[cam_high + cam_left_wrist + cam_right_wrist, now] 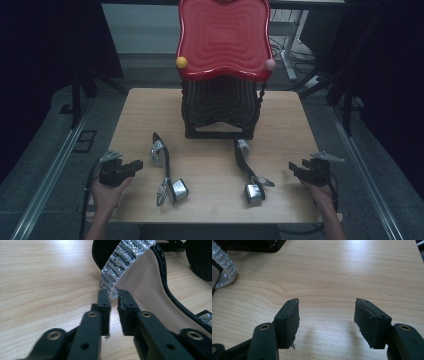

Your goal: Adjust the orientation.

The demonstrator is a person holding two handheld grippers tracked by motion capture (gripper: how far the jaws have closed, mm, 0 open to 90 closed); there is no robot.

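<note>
Two black high-heeled sandals with glittering silver straps lie on the wooden table [210, 195]. The left sandal [162, 167] lies just right of my left gripper [139, 164]. In the left gripper view my left gripper [113, 293] has its jaws nearly together with only a thin slit and nothing clamped; the silver strap [125, 257] and pale insole [147, 290] lie right ahead of the tips. The right sandal [247, 170] lies left of my right gripper [292, 168]. My right gripper [327, 303] stands open over bare wood, with a silver strap [223, 263] at the far left.
A tall stand with black wavy shelves [220, 107] and a red wavy top [222, 37] rises at the back middle of the table, a yellow ball [181, 62] and a pink ball [270, 64] at its corners. Its black base [257, 245] shows ahead of my right gripper.
</note>
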